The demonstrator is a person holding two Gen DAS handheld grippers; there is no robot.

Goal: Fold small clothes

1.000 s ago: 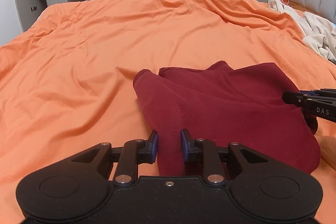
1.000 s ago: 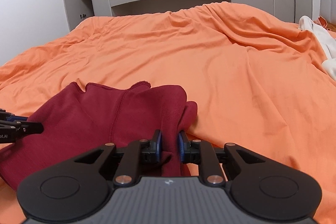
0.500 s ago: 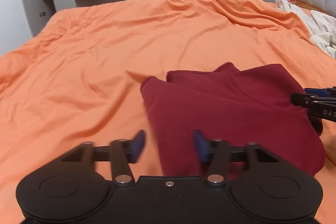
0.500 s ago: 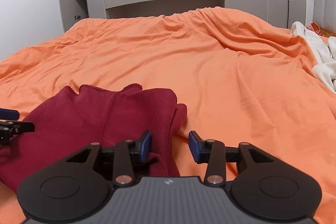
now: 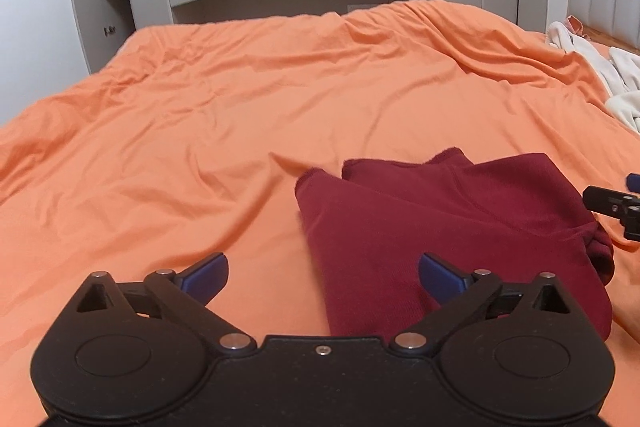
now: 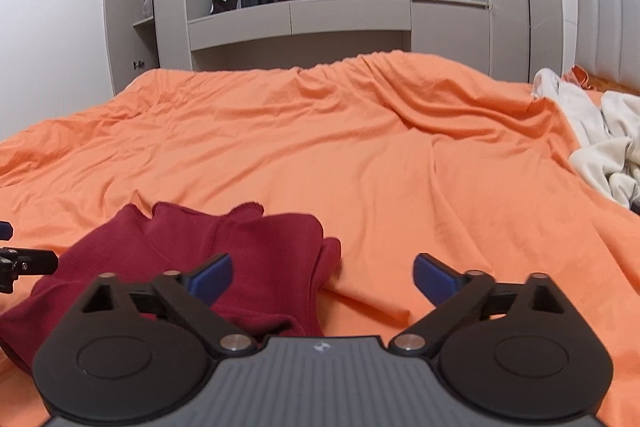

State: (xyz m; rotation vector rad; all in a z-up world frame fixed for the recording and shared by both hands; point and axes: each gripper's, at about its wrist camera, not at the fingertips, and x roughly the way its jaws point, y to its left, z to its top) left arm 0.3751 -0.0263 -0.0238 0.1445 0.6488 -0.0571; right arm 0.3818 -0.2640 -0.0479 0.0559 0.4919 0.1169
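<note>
Maroon garment, folded, lying near on my orange bedspread. Left gripper: fingers spread wide, holding nothing. Right gripper: likewise spread, at the garment's right edge. Cream laundry far right.

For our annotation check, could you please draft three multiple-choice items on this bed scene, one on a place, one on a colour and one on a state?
1. Where does the dark red garment lie?
A. on the orange bedspread
B. on the grey shelf unit
C. on the floor

2. What colour is the pile of clothes at the bed's far right edge?
A. blue
B. cream
C. black

3. How do the fingers of the left gripper and the right gripper stand?
A. both shut on cloth
B. one open, one shut
C. both open, holding nothing

Answers: 1 A, since orange sheet borders the garment on every visible side; 2 B, the heap is pale off-white; 3 C, each wrist view shows a wide gap between its blue pads.
</note>
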